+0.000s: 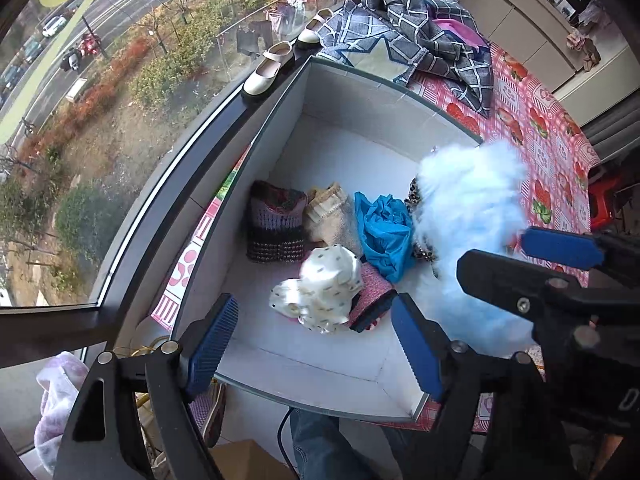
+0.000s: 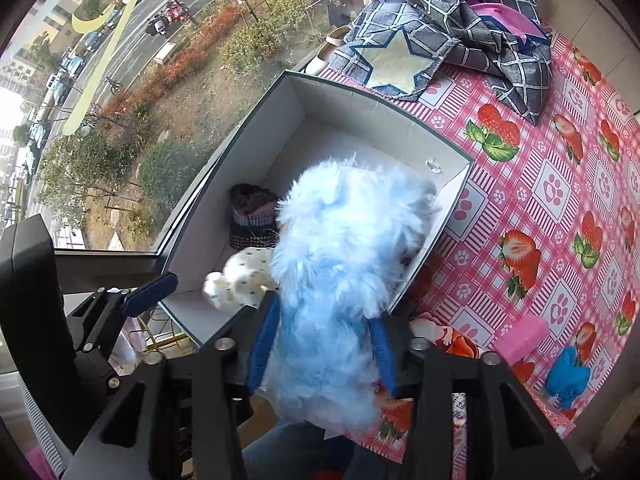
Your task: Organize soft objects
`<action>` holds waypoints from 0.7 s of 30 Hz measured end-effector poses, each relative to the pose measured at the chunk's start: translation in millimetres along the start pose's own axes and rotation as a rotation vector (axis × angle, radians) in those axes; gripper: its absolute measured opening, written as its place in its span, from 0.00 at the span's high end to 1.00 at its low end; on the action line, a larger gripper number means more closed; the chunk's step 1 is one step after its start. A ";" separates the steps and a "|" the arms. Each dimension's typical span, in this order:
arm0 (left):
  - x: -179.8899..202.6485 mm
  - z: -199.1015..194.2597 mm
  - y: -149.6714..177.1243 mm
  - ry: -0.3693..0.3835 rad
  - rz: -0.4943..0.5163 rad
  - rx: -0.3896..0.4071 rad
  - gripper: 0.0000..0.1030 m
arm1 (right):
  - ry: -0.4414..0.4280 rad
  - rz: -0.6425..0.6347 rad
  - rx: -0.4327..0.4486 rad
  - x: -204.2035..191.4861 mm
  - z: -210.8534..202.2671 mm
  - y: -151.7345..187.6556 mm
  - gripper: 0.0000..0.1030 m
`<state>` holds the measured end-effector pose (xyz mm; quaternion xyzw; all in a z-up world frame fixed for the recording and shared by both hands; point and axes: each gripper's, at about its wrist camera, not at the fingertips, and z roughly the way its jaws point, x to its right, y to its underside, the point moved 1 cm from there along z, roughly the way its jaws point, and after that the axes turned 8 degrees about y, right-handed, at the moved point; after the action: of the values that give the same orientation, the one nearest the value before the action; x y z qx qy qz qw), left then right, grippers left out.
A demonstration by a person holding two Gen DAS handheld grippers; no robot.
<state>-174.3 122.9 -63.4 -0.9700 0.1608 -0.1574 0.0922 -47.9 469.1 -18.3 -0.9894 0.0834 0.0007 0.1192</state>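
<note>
A white-walled cardboard box [image 1: 340, 100] [image 2: 360, 116] stands on the table by the window. Inside lie a purple-and-black knitted piece [image 1: 276, 224], a beige cloth [image 1: 330, 216], a blue cloth [image 1: 386, 228], a white dotted cloth [image 1: 320, 292] and a pink knitted piece [image 1: 374, 292]. My left gripper [image 1: 314, 346] is open above the box's near end, with nothing between its pads. A fluffy light-blue item [image 2: 332, 248] [image 1: 472, 204] hangs over the box's right side. It sits between the spread fingers of my right gripper [image 2: 324, 348], which is open, and its fur brushes them.
A grey checked cloth with a pale star [image 2: 400, 60] is heaped behind the box. The pink strawberry tablecloth [image 2: 540, 200] carries a small blue soft item [image 2: 568, 380] and a pink one [image 2: 524, 334]. Cream shoes [image 1: 268, 68] sit on the window sill at the left.
</note>
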 end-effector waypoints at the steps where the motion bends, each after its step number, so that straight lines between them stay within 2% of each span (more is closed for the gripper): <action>1: 0.4 -2.4 0.6 -0.001 0.005 0.013 0.20 | 0.008 -0.004 0.011 0.2 -2.6 0.7 0.24; 2: 0.7 -4.7 1.3 -0.005 0.014 0.024 0.19 | 0.015 -0.009 0.021 0.1 -5.5 1.5 0.22; 4: 1.8 -7.4 2.8 -0.022 0.030 0.022 0.07 | 0.022 -0.021 0.026 -0.7 -10.9 3.5 0.20; 5: 2.0 -8.2 3.6 -0.017 0.033 0.020 0.04 | 0.019 -0.026 0.020 -0.8 -12.9 4.8 0.05; 6: 2.2 -10.2 4.8 -0.002 0.035 0.025 0.01 | 0.021 -0.027 0.020 -0.3 -14.6 6.1 0.00; 8: 4.6 -15.0 6.9 0.022 0.045 0.038 0.01 | 0.034 -0.026 0.035 1.1 -19.9 10.1 0.00; 11: 8.8 -23.8 10.7 0.010 0.061 0.070 0.01 | 0.034 -0.023 0.039 2.1 -25.4 16.0 0.00; 15: 11.4 -25.1 14.2 0.033 0.066 0.050 0.01 | 0.013 0.015 0.041 5.5 -29.8 23.7 0.00; 21: 15.2 -26.6 18.2 0.030 0.079 0.042 0.01 | 0.009 0.033 0.031 5.2 -30.5 28.8 0.00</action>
<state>-174.8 97.3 -38.5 -0.9582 0.1972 -0.1717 0.1162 -48.1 433.4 4.4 -0.9859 0.1004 -0.0030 0.1341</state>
